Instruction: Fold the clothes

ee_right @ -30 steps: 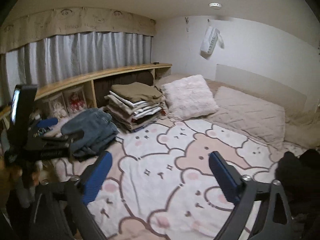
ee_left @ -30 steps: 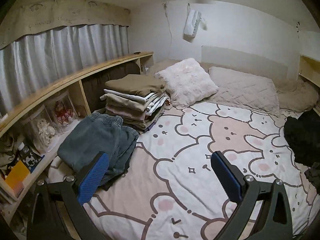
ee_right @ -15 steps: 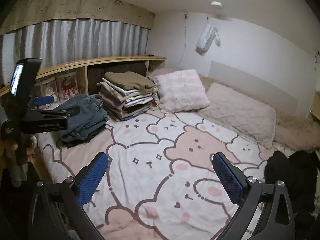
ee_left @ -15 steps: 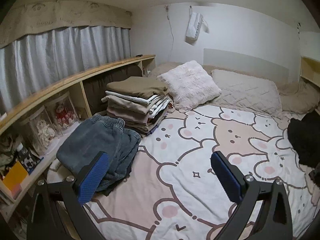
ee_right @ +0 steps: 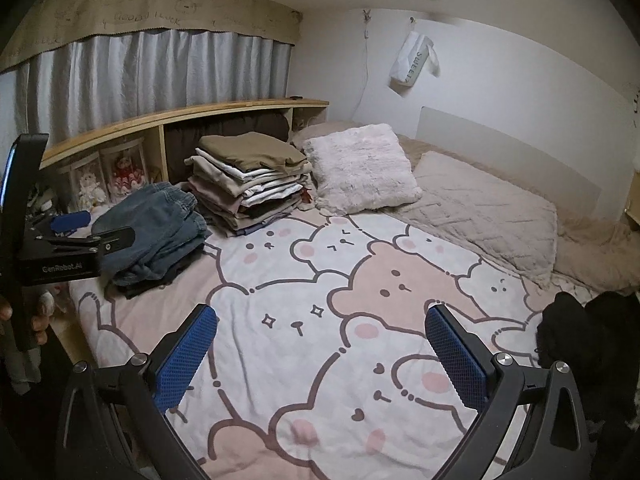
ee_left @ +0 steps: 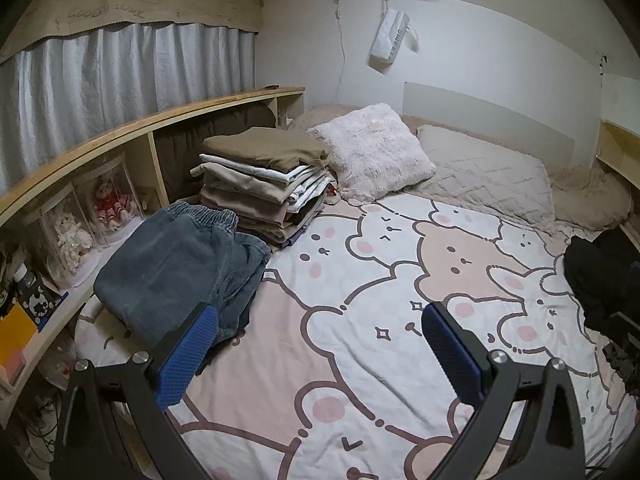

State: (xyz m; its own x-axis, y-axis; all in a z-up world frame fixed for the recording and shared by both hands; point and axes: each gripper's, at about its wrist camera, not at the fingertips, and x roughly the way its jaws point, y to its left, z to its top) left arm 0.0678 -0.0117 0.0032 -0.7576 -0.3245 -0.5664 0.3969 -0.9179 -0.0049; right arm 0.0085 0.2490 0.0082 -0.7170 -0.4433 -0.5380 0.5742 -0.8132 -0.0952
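While both claws hang empty with jaws spread wide, note that your left claw [ee_left: 318,344] and right claw [ee_right: 320,346] have pulled back from the folded jeans [ee_left: 180,264], which lie at the bed's [ee_left: 360,360] left edge beside the folded stack [ee_left: 264,184]. Judge that piece finished. Turn next to the dark garment pile [ee_right: 588,336] at the right.

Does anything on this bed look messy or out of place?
Mostly tidy. The odd one is the black heap at the bed's right edge, crumpled and unfolded, unlike the neat stack and folded jeans on the left.
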